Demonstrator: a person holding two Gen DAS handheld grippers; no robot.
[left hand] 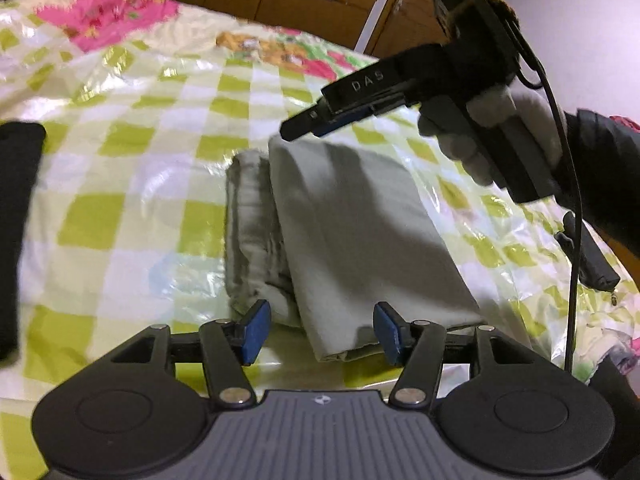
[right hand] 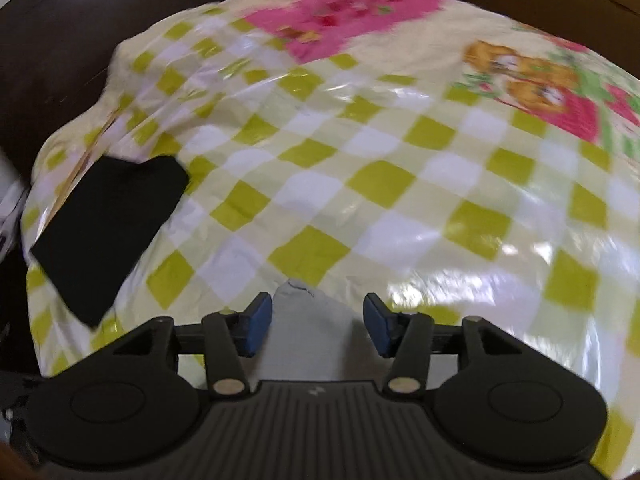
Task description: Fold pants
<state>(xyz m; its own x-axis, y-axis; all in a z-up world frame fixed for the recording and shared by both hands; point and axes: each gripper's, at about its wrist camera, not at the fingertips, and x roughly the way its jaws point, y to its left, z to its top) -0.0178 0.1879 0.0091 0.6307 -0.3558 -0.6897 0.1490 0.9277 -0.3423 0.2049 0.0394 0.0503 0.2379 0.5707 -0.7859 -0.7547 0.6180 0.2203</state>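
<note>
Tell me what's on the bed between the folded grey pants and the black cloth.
Nothing: only bare checked cover separates the pants from the black cloth, as the left wrist view shows.

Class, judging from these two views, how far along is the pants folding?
Done: the grey pants lie as a compact folded bundle on the checked sheet. In hand: nothing; the left tool and right tool stand open, pads off the cloth. Left: perhaps only tidying; black folded cloth lies apart.

The folded pants [left hand: 352,224] lie on the plastic-covered bed [left hand: 132,184], with a folded dark garment [right hand: 108,232] well apart to their left.
</note>
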